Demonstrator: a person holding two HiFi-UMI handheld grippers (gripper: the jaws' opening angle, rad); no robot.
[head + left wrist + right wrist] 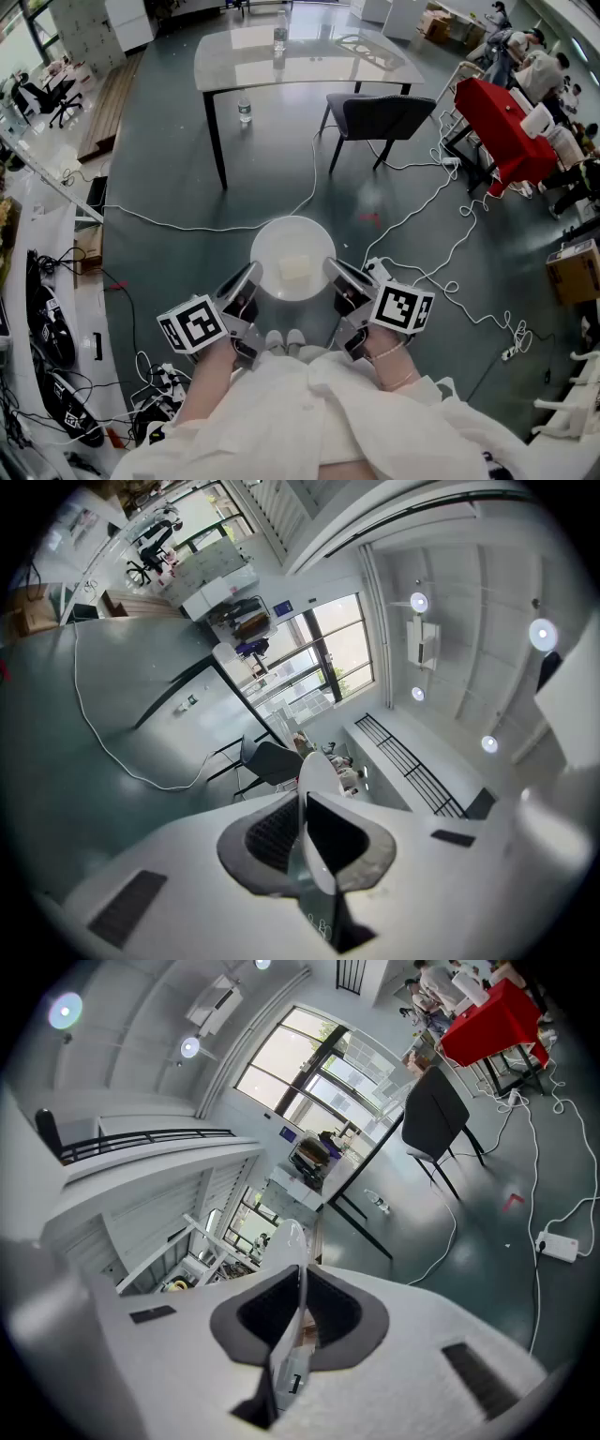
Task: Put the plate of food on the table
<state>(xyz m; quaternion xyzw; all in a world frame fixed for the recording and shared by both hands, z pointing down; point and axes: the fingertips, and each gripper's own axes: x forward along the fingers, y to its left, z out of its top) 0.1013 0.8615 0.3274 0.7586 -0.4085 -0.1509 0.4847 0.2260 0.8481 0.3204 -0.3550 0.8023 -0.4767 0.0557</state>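
In the head view a round white plate [281, 242] carries a pale block of food [295, 269] and hangs over the grey floor, in front of the person's white clothing. My left gripper [251, 275] is shut on the plate's left rim and my right gripper [334, 271] is shut on its right rim. Seen from the left gripper view, the plate [317, 772] stands edge-on between the dark pads [272, 834]. The right gripper view shows the plate's rim [289, 1241] pinched the same way. The glass-topped table [300, 52] stands farther ahead.
A dark chair [380, 117] sits at the table's near right corner. One bottle [279, 36] stands on the table, another [244, 111] on the floor beside a table leg. White cables [441, 234] trail over the floor. A red-covered table [502, 122] and seated people are at right.
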